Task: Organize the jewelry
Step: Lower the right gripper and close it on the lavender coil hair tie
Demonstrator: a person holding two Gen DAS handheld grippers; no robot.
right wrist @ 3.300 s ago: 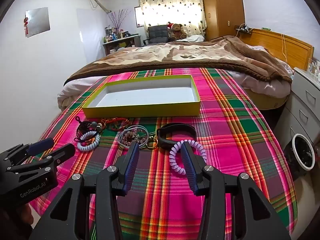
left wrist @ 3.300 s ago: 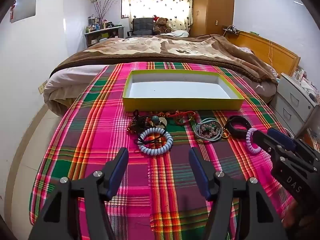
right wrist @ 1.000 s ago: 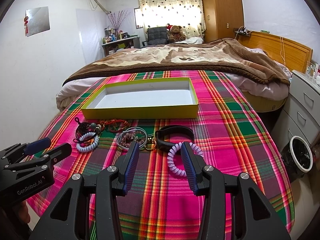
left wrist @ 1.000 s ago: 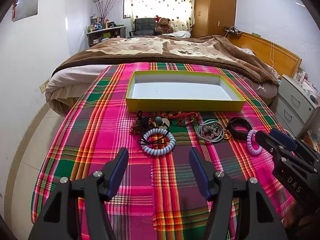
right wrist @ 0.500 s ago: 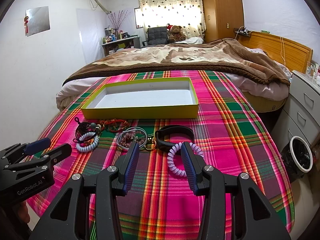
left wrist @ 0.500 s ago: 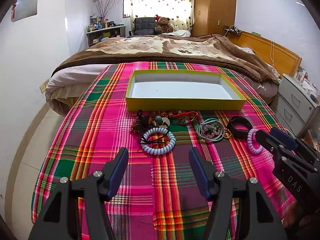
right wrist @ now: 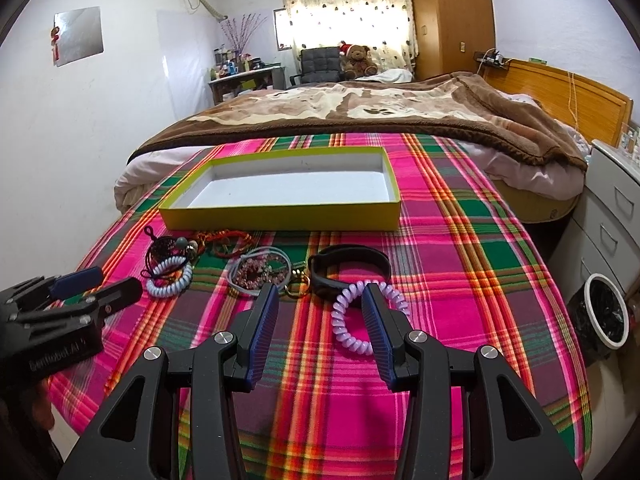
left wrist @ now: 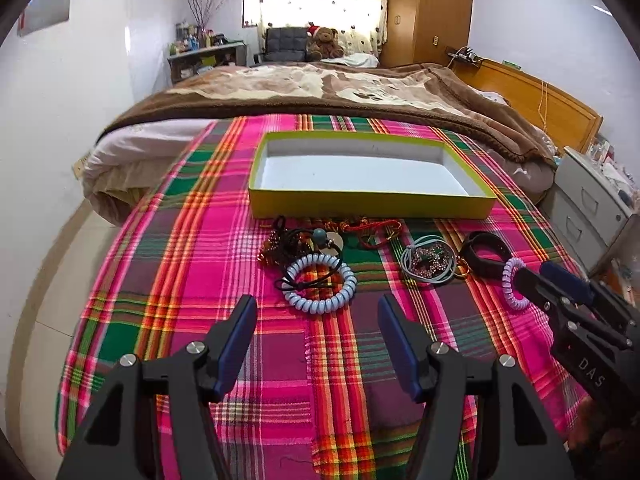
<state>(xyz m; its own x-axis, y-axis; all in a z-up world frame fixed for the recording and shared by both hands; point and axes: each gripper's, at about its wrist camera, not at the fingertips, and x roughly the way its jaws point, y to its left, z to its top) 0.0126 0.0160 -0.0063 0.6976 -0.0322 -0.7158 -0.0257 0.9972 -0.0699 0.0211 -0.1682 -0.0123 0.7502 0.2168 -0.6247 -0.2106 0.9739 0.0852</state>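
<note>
- While I compare with the frames from a second ago, my right gripper (right wrist: 318, 316) has barely shifted: its jaws stand apart, empty, low over the plaid cloth (right wrist: 460, 280), with the right finger just inside the lilac coil bracelet (right wrist: 366, 314) and the left finger outside it.
- My left gripper (left wrist: 316, 322) is likewise spread wide and holds nothing; it hovers short of the pale blue coil bracelet (left wrist: 320, 288), as it did before.
- Beyond the tongs, the other pieces lie untouched in a row: black band (right wrist: 348, 266), beaded bracelet with thin rings (right wrist: 260, 270), red cord (left wrist: 368, 230), dark corded tangle (left wrist: 296, 242).
- Farthest out, the yellow box (right wrist: 280, 216) is bare inside.
- My reading: nothing has gone in yet; closing on the lilac coil looks like the first pick.
</note>
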